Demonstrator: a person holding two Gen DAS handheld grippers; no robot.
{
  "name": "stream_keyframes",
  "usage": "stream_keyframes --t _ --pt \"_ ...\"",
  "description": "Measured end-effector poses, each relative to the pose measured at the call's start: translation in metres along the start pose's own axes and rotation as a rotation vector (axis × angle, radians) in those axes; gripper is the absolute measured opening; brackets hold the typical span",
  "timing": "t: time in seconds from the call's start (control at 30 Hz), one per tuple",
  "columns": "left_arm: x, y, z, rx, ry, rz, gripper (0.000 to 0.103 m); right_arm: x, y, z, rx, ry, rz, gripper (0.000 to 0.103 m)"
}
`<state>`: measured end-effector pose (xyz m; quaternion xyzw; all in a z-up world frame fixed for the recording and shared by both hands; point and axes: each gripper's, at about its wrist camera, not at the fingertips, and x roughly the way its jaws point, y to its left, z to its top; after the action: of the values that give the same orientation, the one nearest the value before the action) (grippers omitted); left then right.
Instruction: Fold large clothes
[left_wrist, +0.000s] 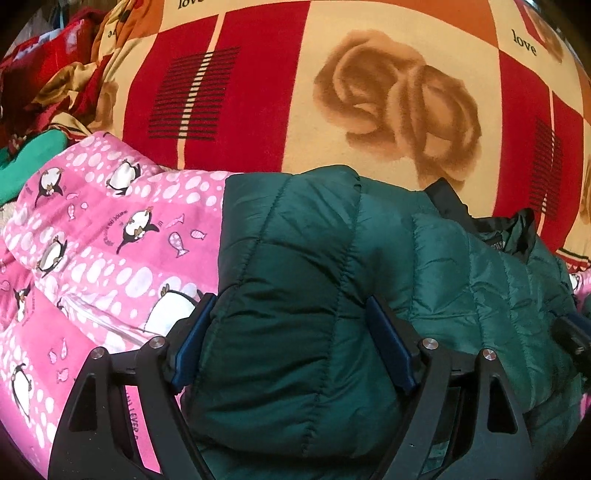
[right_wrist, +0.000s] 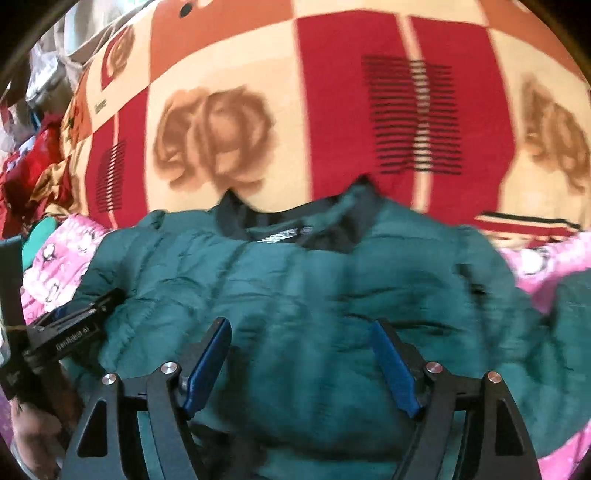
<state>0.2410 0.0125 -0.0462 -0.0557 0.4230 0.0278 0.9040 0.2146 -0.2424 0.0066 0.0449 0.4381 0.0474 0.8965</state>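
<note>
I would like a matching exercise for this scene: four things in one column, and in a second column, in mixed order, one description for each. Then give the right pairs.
Things:
1. quilted jacket
2. penguin fabric
3. bed cover
4. left gripper

Descriptions:
A. pink, with white dots and small fish
B. dark green, lying between the open blue pads
C. red and cream squares with brown roses and the word "love"
D. black frame, jaws standing wide apart over the jacket

Pairs: 1-B, 2-A, 3-C, 4-D
</note>
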Motion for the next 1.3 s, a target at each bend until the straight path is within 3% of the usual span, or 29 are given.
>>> stream_keyframes --t 0.1,0.17,0.27,0.47,0.6,0.8,1.3 --pt "-0.001 -0.003 -0.002 0.015 -0.010 0.019 0.082 0.002 -0.020 -0.006 0.010 0.007 -0.089 0.076" --pt "-0.001 -0.005 -0.003 0.026 -0.016 0.031 0.083 0.018 -0.032 -0.013 0.035 0.061 -0.120 0.076" --pt "-0.001 -0.008 -0.004 0.044 -0.025 0.047 0.084 0.032 -0.040 -0.020 0.066 0.092 -0.083 0.078" --pt "-0.021 -0.012 -0.006 0.086 -0.049 0.079 0.083 0.007 -0.035 -0.016 0.078 0.063 -0.069 0.078" --pt "-0.041 -0.018 -0.011 0.106 -0.064 0.069 0.083 -0.015 -0.032 -0.022 0.092 0.025 -0.064 0.086" --pt "-0.075 -0.029 -0.018 0.128 -0.112 0.048 0.083 -0.038 -0.027 -0.033 0.124 0.013 -0.048 0.086" --pt "-0.118 -0.046 -0.039 0.140 -0.129 0.015 0.083 -0.077 -0.026 -0.054 0.129 0.002 -0.060 0.086"
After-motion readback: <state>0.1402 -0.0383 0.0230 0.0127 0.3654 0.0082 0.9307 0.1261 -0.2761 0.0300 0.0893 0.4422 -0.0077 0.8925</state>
